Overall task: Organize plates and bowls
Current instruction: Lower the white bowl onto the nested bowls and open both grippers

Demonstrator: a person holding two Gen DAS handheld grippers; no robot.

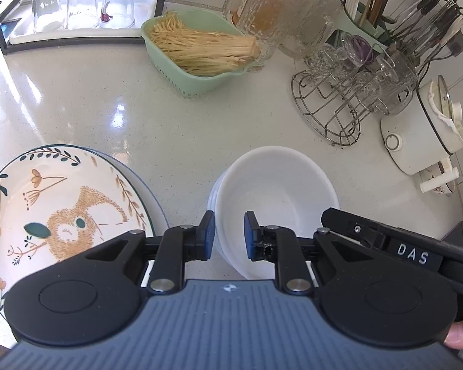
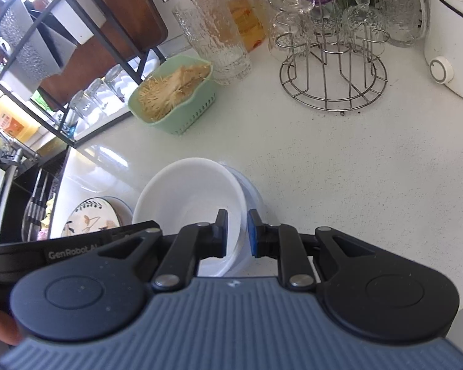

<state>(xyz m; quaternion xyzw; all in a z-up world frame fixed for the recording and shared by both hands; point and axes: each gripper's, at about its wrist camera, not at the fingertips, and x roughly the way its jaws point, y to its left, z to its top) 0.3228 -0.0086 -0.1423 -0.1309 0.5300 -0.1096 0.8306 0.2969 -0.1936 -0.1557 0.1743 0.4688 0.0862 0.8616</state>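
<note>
Bowls: a white stack (image 1: 277, 191) sits on the pale surface (image 1: 176, 129), near the front edge; the top bowl (image 2: 191, 197) leans off-centre on those under it.
Left tongs (image 1: 229, 234): apart, straddling the stack's left rim, one pad outside the wall and one inside the top bowl; contact cannot be told.
Right tongs (image 2: 237, 232): apart by a narrow gap, straddling the right rim of the top bowl; whether they pinch it cannot be told.
Plates: a floral plate (image 1: 55, 206) lies on another plate just left of the bowls, apart from them.
Behind: a green basket (image 1: 197, 52) of thin pale stalks stands beyond the bowls, with open surface between.
Right rear: a wire rack (image 1: 348, 98) of upturned glasses, then a white cooker (image 1: 423, 135) beside it.
Far back: glass jugs (image 1: 262, 9), a utensil holder (image 1: 370, 6), and three upturned tumblers (image 1: 80, 3) on a white tray.
Left edge: a black shelf frame (image 2: 46, 61) and a sink beyond the plates.
</note>
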